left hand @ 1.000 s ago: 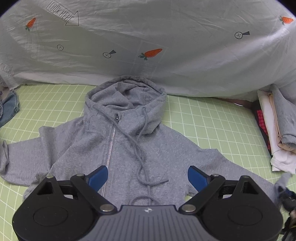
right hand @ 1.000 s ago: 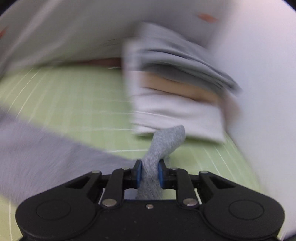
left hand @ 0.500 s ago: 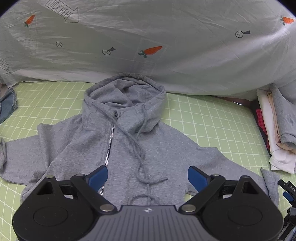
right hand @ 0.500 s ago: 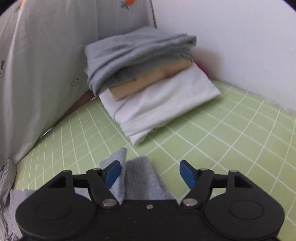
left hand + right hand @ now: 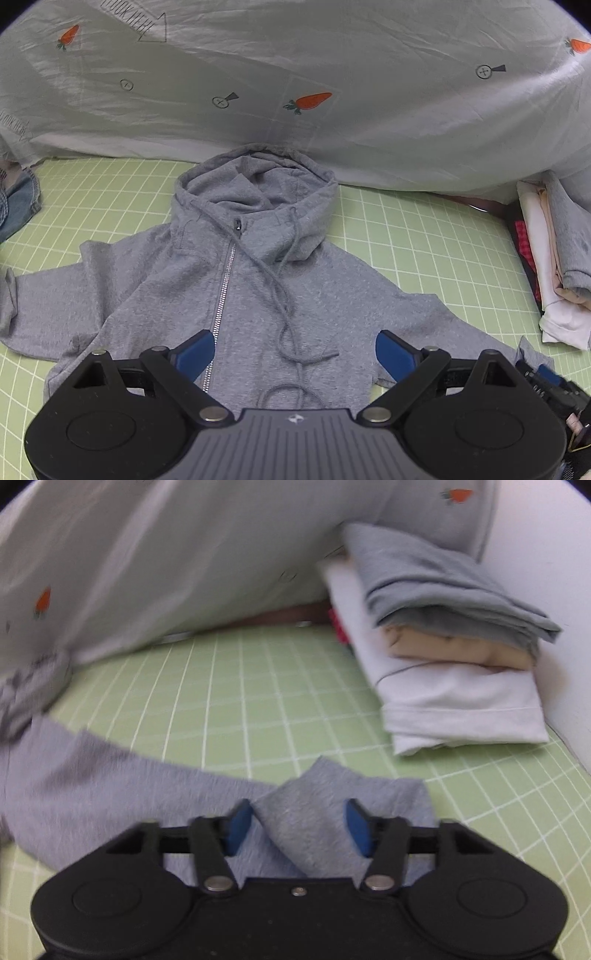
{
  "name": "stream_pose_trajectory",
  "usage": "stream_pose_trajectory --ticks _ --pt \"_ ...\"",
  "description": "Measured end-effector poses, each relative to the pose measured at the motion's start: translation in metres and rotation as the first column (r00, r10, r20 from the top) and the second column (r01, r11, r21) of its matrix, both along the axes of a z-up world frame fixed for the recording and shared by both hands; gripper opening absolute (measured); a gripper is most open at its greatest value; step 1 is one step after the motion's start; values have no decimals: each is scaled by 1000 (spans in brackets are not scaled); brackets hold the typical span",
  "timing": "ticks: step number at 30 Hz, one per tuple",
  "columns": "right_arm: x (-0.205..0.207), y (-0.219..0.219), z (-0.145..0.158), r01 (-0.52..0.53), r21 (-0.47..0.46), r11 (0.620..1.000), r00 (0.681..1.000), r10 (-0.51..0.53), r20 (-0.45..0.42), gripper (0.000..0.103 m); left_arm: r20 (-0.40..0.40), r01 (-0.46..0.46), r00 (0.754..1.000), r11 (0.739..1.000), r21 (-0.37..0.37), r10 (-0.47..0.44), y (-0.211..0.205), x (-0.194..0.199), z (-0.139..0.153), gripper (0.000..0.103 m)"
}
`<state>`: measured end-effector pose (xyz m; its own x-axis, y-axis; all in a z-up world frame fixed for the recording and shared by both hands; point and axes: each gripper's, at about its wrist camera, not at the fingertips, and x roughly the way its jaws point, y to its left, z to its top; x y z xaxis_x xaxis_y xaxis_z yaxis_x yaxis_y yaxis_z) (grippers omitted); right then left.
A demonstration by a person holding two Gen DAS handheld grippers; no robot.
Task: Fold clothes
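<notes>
Both grippers empty, hoodie spread flat on surface.
Right gripper [image 5: 297, 829], clamped on the sleeve cuff [image 5: 343, 812] a second ago, now stands open astride it; left gripper [image 5: 295, 354] hangs wide open over the grey hoodie [image 5: 236, 295]. Sleeve laid out, unfolded; folded stack [image 5: 454, 657] beyond.

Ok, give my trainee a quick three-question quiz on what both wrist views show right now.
1. True or false: the hoodie lies zipped, front up, on the green mat.
2. What sits on top of the folded stack? A) grey garment B) jeans C) towel
3. Fill in: the right hand-held gripper is ____ around the sleeve cuff.

Key: 1 true; 2 A; 3 open. The left hand-held gripper is open too.
</notes>
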<state>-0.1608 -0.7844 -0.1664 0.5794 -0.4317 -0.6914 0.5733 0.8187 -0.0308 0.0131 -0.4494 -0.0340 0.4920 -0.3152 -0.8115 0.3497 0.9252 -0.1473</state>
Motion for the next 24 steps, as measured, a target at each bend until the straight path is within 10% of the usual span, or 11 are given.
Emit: stream_pose_trajectory --ticks 2,7,15,24 --pt "-4 0 2 2 -8 1000 1000 -2 10 11 -4 2 1000 1000 -5 -2 0 0 0 94" --pt "-44 -28 16 239 -65 969 971 -237 42 5 3 5 1000 1000 -4 -5 0 0 1 94" --pt "-140 -92 19 637 -110 763 769 -639 20 2 15 -19 1000 1000 -15 20 7 2 5 94" --pt "-163 -96 -7 628 -86 774 772 -633 -59 3 61 -62 996 997 -36 64 26 -9 21 94"
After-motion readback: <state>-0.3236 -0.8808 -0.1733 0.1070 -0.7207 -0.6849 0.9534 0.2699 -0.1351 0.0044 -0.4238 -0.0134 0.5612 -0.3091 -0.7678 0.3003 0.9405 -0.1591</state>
